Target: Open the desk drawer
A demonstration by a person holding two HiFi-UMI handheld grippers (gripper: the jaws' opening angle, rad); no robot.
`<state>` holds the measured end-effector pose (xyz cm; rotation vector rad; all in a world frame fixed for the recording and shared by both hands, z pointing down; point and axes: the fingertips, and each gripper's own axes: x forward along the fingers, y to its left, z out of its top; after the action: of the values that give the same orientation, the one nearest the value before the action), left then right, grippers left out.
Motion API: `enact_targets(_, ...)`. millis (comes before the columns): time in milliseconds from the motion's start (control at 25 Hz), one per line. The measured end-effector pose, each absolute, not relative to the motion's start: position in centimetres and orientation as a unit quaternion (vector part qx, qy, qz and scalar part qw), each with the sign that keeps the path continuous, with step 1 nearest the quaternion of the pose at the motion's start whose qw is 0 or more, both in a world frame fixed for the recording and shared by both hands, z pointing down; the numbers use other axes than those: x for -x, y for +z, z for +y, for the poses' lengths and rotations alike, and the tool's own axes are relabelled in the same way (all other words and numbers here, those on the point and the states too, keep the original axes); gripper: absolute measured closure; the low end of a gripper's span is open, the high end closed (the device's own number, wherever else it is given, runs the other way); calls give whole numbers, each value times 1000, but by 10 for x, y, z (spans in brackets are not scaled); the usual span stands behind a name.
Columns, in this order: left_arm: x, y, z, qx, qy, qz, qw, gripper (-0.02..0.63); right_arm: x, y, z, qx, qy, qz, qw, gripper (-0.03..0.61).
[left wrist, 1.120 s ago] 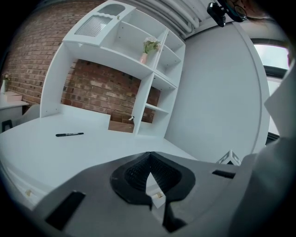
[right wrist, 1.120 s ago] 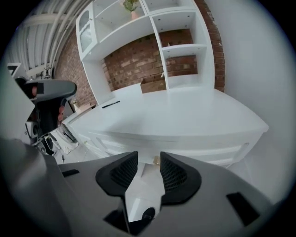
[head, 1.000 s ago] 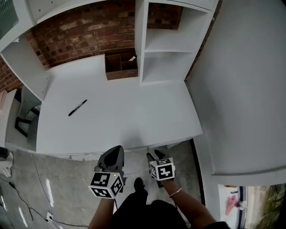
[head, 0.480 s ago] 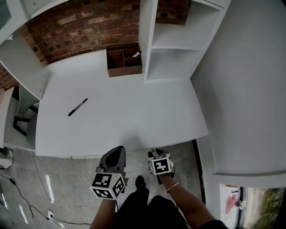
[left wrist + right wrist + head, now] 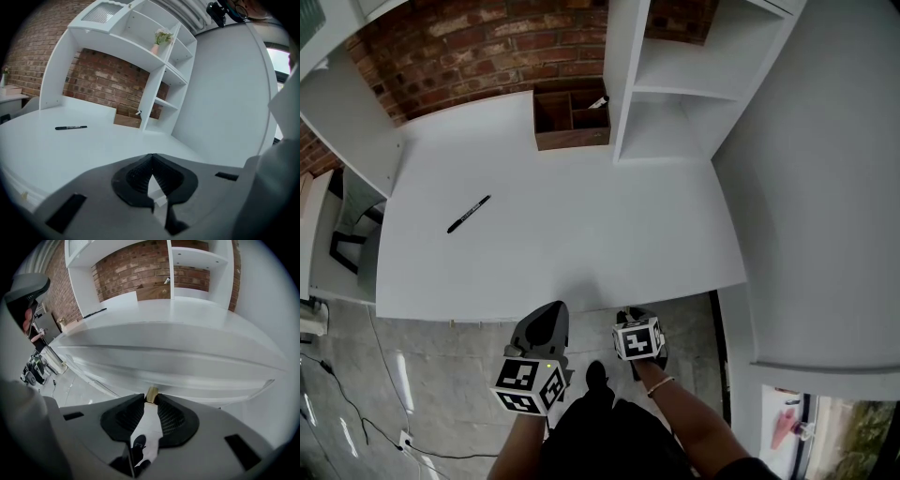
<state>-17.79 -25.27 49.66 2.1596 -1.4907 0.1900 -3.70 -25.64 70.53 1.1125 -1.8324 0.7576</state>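
Both of my grippers sit at the near edge of the desk. My right gripper is clamped on a small brass knob, with one jaw on each side of it. The knob stands on the white drawer front, which lies just under the desk's front lip. I cannot tell whether the drawer is pulled out at all. My left gripper is beside the right one, its jaw tips pressed together with nothing between them, and it points over the desk top. A black pen lies alone on the left part of the desk. At the back, a brown wooden box stands against the brick wall, touching the white shelves on its right.
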Motion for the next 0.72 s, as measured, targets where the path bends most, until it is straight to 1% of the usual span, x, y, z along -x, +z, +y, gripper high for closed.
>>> enact_targets(320, 174, 498, -244, -796, 76, -543, 256, 606, 35, 709, -255, -454, 307, -733, 403, 497)
enact_targets(720, 164, 496, -229, -798, 77, -541, 254, 606, 33, 708, -236, -442, 296, -743, 406, 497)
